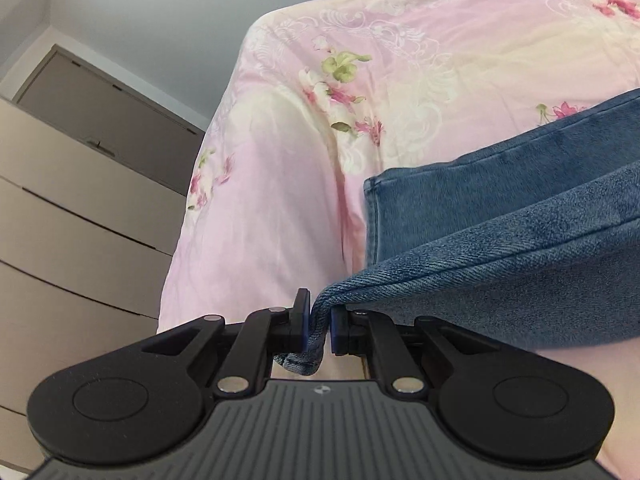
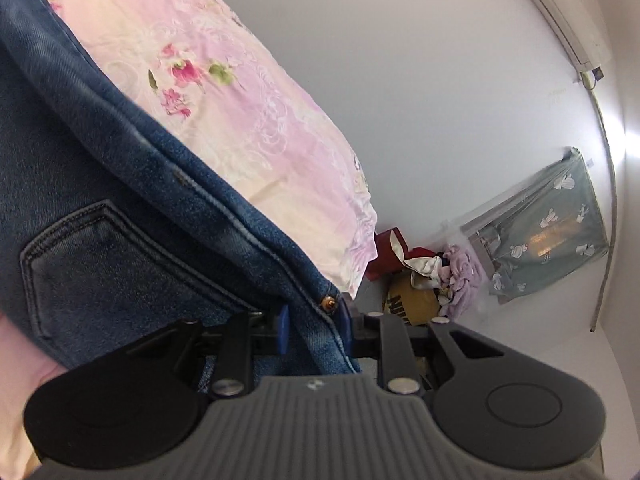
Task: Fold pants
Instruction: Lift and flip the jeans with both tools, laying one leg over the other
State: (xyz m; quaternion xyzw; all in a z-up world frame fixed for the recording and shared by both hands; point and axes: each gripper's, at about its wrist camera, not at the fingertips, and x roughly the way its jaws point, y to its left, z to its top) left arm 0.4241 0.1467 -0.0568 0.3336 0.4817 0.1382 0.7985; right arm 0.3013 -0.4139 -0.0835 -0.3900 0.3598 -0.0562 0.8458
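Black left gripper and right gripper each pinch the blue denim pants; thick, floppy cloth, best gripped at seams.

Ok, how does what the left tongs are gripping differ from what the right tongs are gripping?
The left tongs pinch a thin hem corner of the jeans; the right tongs clamp a thicker seamed edge by a copper rivet. The left view shows plain denim, the right a back pocket. Both are shut on the same jeans over the pink floral bedcover.

Coarse denim pants, smooth floral cotton sheet
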